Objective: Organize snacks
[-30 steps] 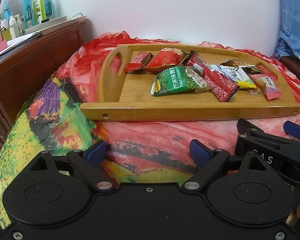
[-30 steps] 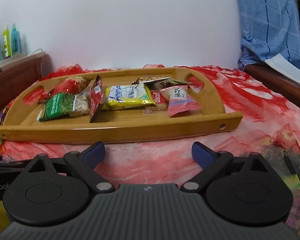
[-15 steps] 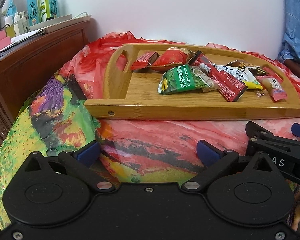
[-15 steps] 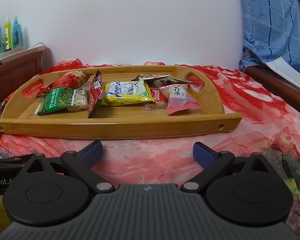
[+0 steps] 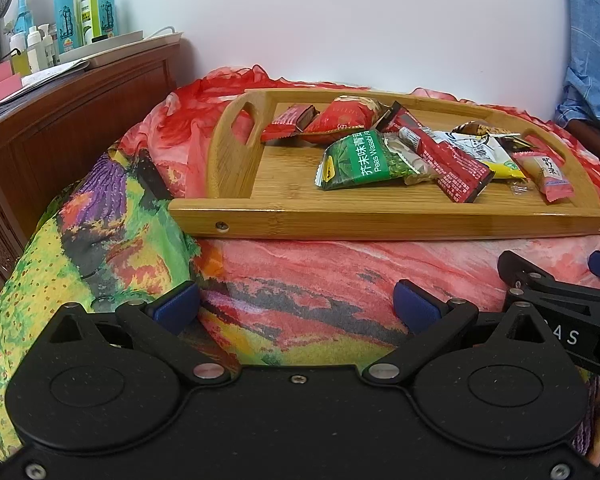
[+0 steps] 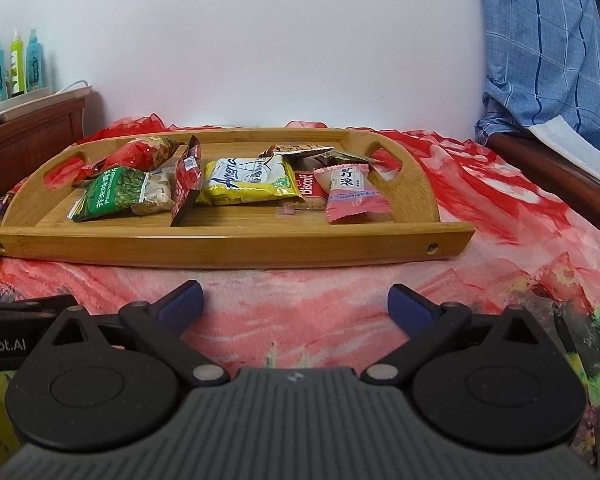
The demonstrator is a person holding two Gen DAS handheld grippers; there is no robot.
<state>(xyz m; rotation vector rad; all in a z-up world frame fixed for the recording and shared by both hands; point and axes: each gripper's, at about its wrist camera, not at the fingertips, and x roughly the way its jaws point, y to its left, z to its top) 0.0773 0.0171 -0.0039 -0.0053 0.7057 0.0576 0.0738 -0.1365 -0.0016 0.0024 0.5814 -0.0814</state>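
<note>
A bamboo tray (image 5: 380, 222) (image 6: 228, 246) with cut-out handles lies on a red flowered cloth and holds several snack packets. Among them are a green wasabi pea bag (image 5: 358, 160) (image 6: 112, 194), a dark red bar (image 5: 446, 162) (image 6: 186, 184), a yellow and white bag (image 6: 246, 178), a pink sweet (image 5: 550, 178) (image 6: 352, 194) and a red packet (image 5: 342, 120) (image 6: 142, 152). My left gripper (image 5: 296, 306) stands open and empty in front of the tray's near rail. Beside it, my right gripper (image 6: 294, 302) is open and empty too, well short of the tray.
A dark wooden cabinet (image 5: 60, 120) on the left carries several bottles (image 5: 86, 10) and a white tray. A blue checked cloth (image 6: 540, 52) hangs at the right above a wooden ledge (image 6: 556, 176). A white wall lies behind.
Both views have shifted slightly, so the tray sits a little further right in the left wrist view. The snacks have not moved, and both grippers stay open and empty.
</note>
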